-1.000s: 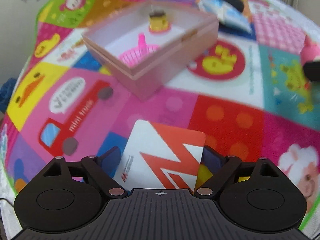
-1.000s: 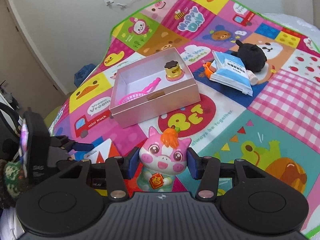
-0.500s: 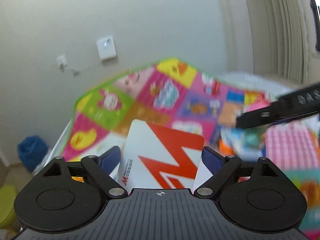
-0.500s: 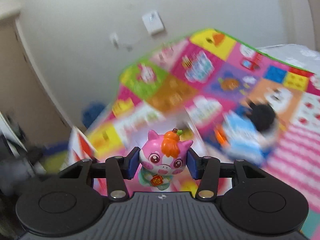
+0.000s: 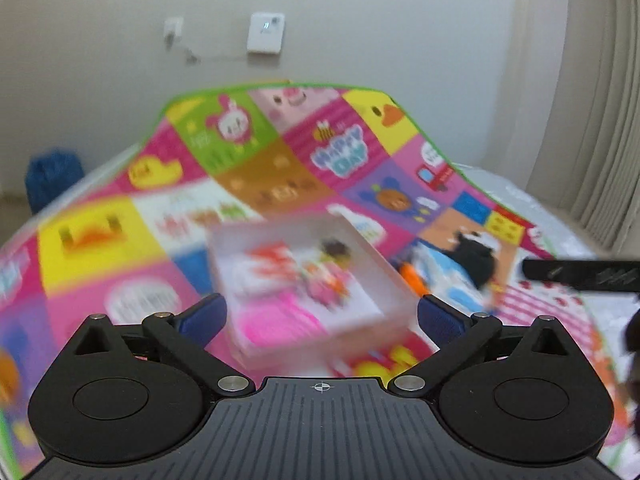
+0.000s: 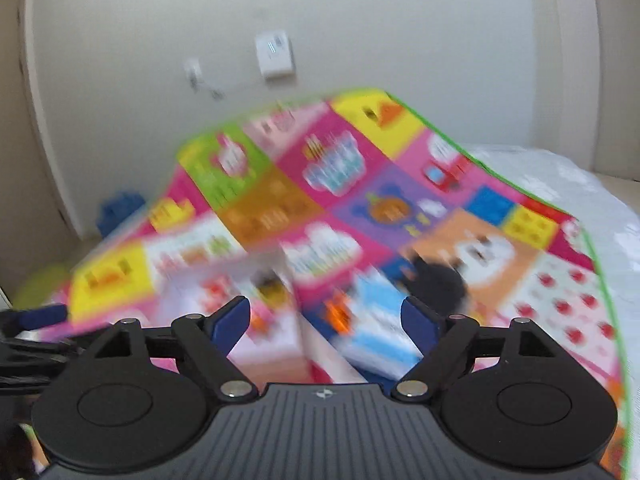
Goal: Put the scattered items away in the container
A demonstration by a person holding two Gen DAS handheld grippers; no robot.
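My left gripper hovers over the pink box, its jaws opening wide with nothing between them. Blurred inside the box lie the red-and-white card, the pink cow toy, a yellow pudding toy and a pink basket. My right gripper is also opening and holds nothing; it hangs above the box and the blue packet. A black plush and an orange item lie on the mat beside the packet.
The colourful play mat covers a bed that runs back to a wall with a socket plate. The right gripper's dark finger shows at the right edge of the left wrist view. A blue bag sits on the floor to the left.
Both grippers rose and swung over the box. The left let go of the card and the right let go of the cow toy; both now lie in the box. Both jaws spread wide.
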